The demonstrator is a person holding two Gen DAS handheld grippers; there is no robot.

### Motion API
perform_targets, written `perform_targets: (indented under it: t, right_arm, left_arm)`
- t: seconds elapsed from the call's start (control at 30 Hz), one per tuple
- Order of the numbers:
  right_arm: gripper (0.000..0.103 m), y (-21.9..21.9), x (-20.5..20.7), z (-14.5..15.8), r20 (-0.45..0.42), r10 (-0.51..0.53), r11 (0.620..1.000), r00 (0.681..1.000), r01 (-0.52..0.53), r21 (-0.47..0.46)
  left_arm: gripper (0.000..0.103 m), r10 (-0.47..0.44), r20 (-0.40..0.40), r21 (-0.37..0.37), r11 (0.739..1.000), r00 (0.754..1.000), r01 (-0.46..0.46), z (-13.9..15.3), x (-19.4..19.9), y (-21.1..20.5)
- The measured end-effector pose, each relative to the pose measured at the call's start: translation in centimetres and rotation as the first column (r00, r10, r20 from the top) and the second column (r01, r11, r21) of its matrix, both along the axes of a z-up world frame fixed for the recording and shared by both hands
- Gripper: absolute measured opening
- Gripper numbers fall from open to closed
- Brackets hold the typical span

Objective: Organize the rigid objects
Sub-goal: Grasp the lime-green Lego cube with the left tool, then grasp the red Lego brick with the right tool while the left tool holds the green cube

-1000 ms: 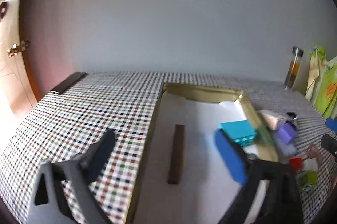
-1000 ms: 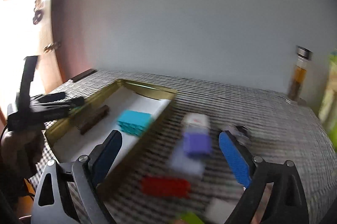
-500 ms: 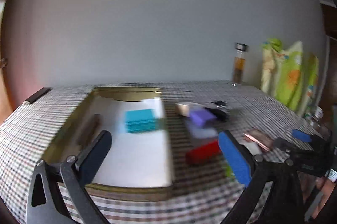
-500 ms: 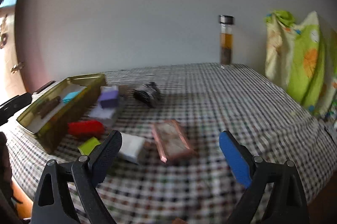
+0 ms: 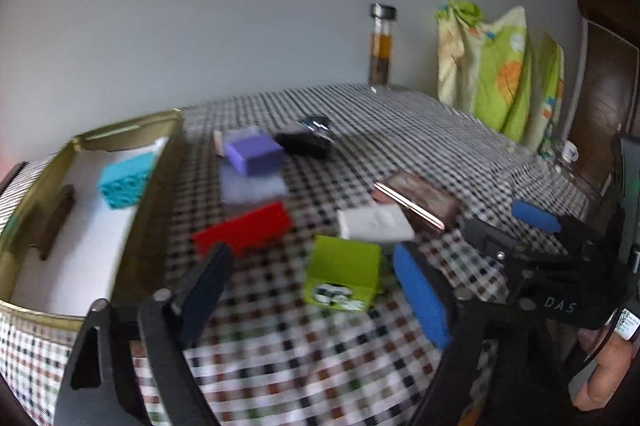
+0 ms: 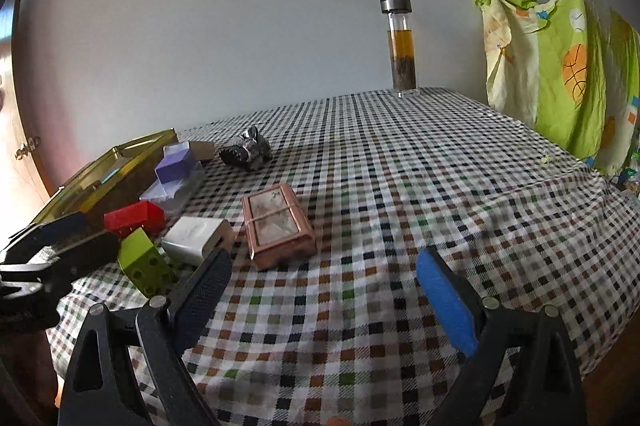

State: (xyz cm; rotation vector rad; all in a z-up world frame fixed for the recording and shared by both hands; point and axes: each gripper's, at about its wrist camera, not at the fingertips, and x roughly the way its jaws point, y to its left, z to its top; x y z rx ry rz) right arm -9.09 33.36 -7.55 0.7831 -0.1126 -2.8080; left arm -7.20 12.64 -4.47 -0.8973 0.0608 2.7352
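A gold tin tray (image 5: 160,186) at the left holds a teal block (image 5: 126,178) and a brown bar (image 5: 56,222). Beside it on the checked cloth lie a purple block (image 5: 254,154), a red block (image 5: 244,228), a lime block (image 5: 342,276), a white box (image 5: 374,224), a copper-rimmed case (image 5: 416,200) and a dark shiny lump (image 5: 308,138). My left gripper (image 5: 310,288) is open, its fingers either side of the lime block. My right gripper (image 6: 324,292) is open and empty, just short of the copper case (image 6: 278,226).
A glass bottle with amber liquid (image 6: 402,46) stands at the table's far edge by the wall. A green patterned cloth (image 6: 560,66) hangs at the right. The table edge drops off at the right and front.
Both views swung to the right, from the tray to the loose objects. The left gripper has come down over the lime block. The right gripper has drawn closer to the copper case.
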Motion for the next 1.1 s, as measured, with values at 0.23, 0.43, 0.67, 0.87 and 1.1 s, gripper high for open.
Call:
perform_targets:
  t: [0.23,0.43,0.67,0.87,1.1]
  right_arm:
    - [0.095,-0.5,0.2,0.0,0.004,0.018,1.0,1.0,-0.018,0.005]
    - [0.095,-1.4,0.5,0.3,-0.008,0.035,0.999,0.999,-0.035,0.006]
    - [0.095,-4.8,0.5,1.8,-0.034,0.116,0.993,0.993,-0.115,0.024]
    - [0.095,-9.8,0.0,2.3,-0.012,0.235,0.971,0.972,-0.234,0.047]
    - [0.095,-13.6,-1.5,2.4,0.067,0.311,0.948,0.948,-0.314,0.052]
  left_arm:
    - [0.042,-0.086,0.084,0.032,0.996,0.993,0.084,-1.2,-1.1,1.1]
    - [0.042,-0.049,0.012,0.061,0.997,0.999,0.048,0.0,0.2,-0.8]
    - [0.042,0.096,-0.136,0.088,0.993,0.986,-0.084,3.2,2.4,-5.0]
    - [0.042,0.209,-0.19,0.109,0.976,0.959,-0.191,4.6,2.5,-8.6]
    - [0.042,0.247,-0.189,0.145,0.964,0.95,-0.222,4.7,2.4,-10.0]
